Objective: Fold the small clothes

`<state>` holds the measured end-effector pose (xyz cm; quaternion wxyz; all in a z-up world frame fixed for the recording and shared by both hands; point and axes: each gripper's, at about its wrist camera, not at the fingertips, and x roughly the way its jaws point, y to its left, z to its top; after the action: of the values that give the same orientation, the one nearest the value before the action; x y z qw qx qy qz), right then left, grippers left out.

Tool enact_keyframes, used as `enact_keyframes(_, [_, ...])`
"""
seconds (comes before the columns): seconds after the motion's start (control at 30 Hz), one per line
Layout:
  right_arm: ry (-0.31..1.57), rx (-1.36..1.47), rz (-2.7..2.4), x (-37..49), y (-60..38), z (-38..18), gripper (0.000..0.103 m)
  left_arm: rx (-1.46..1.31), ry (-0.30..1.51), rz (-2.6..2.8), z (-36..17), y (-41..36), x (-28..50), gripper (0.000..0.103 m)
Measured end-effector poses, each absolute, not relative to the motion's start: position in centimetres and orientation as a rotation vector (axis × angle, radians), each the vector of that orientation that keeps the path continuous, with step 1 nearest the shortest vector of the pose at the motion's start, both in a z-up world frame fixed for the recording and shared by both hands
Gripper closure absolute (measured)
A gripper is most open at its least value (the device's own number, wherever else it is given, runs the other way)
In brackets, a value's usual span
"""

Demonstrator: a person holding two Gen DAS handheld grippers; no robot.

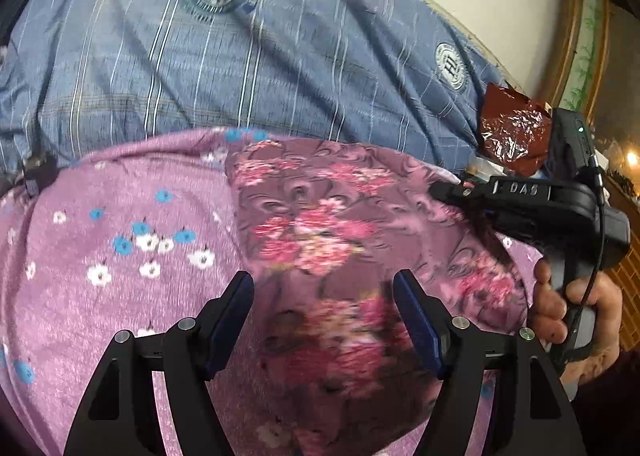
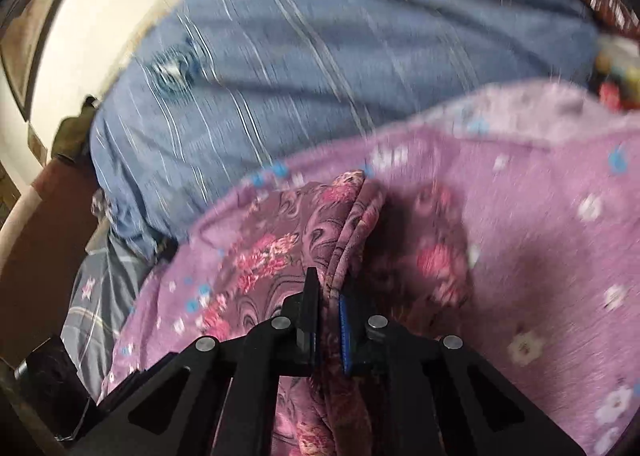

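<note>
A small maroon garment with pink flowers [image 1: 312, 223] lies on a lilac flowered blanket [image 1: 120, 215]. My left gripper [image 1: 324, 280] hovers over the garment's near part, open, with nothing pinched between its blue pads. At the garment's right edge, my right gripper [image 1: 444, 189] reaches in, held by a person's hand [image 1: 580, 312]. In the right wrist view, the right gripper [image 2: 328, 288] is shut on a raised fold of the garment [image 2: 280, 240], and the cloth rises in a ridge beyond the fingertips. That view is blurred.
A blue striped bed cover [image 1: 240, 55] with round emblems lies beyond the blanket, up to a pale wall. A crumpled red foil bag [image 1: 512, 127] sits at the right edge of the bed. Grey patterned cloth [image 2: 100, 296] shows at the left.
</note>
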<state>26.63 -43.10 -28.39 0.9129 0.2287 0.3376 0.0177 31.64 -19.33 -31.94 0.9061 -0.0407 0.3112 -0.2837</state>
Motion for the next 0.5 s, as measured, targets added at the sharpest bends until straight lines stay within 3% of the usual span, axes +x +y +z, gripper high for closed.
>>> enact_keyframes(0.1, [0.640, 0.501, -0.018, 26.0, -44.7, -27.5, 0.096, -0.020, 0.669, -0.581, -32.8, -20.2, 31.6, 0.031])
enact_keyframes(0.27, [0.887, 0.633, -0.047, 27.7, -47.5, -32.6, 0.094, 0.084, 0.764, -0.523, -34.8, -21.2, 32.5, 0.029])
enact_keyframes(0.5, [0.924, 0.730, 0.034, 26.3, -48.6, -32.4, 0.093, 0.079, 0.776, -0.512, -34.8, -20.7, 33.2, 0.029])
